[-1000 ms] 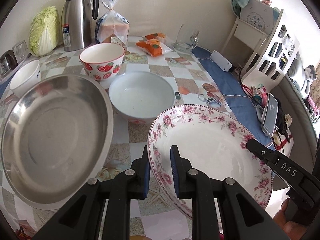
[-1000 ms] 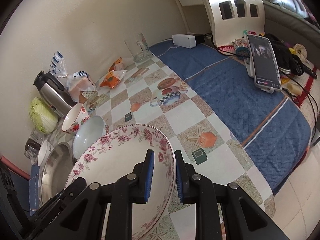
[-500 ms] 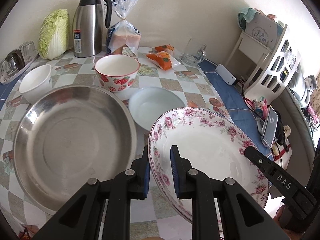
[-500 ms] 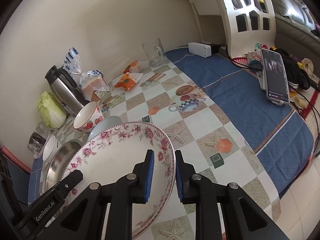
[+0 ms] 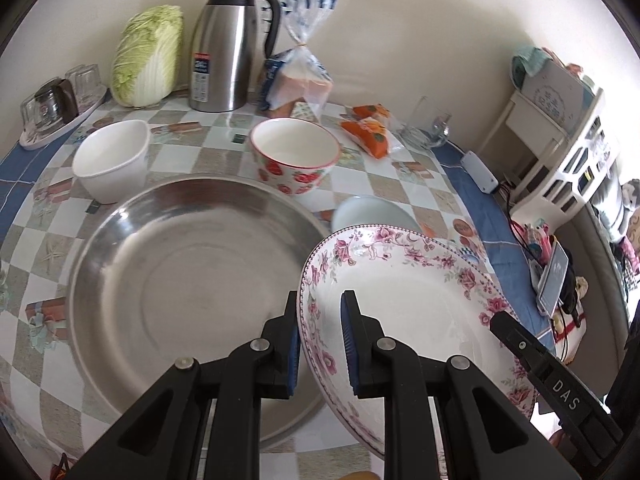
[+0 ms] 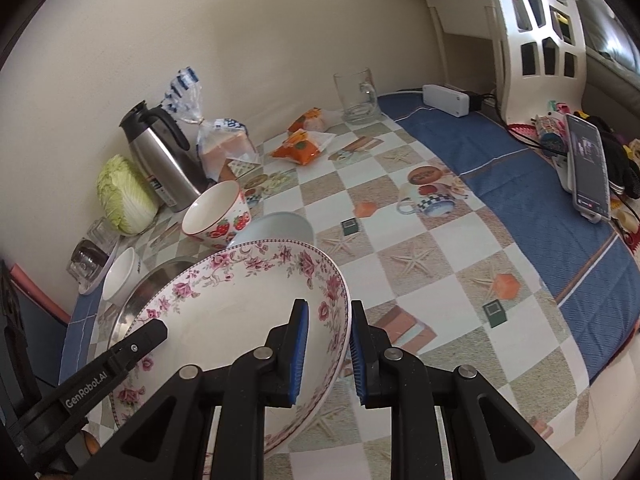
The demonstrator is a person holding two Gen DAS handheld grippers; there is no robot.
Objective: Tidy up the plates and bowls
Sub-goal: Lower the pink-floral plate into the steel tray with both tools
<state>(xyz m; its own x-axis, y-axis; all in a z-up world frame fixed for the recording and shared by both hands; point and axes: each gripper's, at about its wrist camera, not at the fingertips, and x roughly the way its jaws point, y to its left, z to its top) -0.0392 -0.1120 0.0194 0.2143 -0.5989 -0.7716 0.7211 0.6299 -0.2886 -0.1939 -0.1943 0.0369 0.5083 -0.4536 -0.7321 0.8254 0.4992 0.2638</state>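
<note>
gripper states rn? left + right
Left gripper: shut on the floral plate, jaws clamping its left rim.
Right gripper: shut on the same plate, jaws clamping the opposite rim.

Right gripper (image 6: pixel 328 344) clamping floral plate (image 6: pixel 240 316) rim, left gripper (image 6: pixel 152 330) opposite (steel pan (image 6: pixel 132 304) beneath)

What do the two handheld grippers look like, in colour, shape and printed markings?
Both are matte black plastic with two flat fingers lined with ribbed blue pads and fastened by silver round rivets. The left gripper bears white "GenRobot.AI" lettering on one finger, seen from the right wrist camera. The right gripper shows white "DAS" on its finger. No cables or sleeves are visible.
</note>
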